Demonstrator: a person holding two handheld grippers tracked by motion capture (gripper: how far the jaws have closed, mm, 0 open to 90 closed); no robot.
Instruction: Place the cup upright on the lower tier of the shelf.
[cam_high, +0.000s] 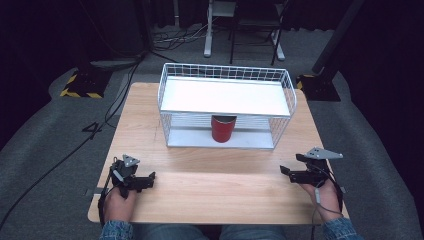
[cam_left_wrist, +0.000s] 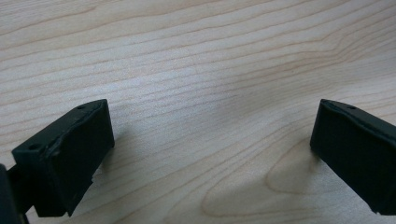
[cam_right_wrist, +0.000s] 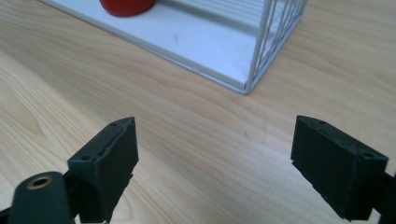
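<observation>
— Where do things stand?

— Nothing is started, as I judge it. My left tongs (cam_high: 148, 178) and right tongs (cam_high: 287, 171) rest low on the wooden surface (cam_high: 210, 195), both spread wide, gripping nothing.

— And the red can (cam_high: 222, 128)?

— Upright on the lower shelf of the white wire rack (cam_high: 226, 100), well apart from both tongs. Reaching and grasping remain.
</observation>
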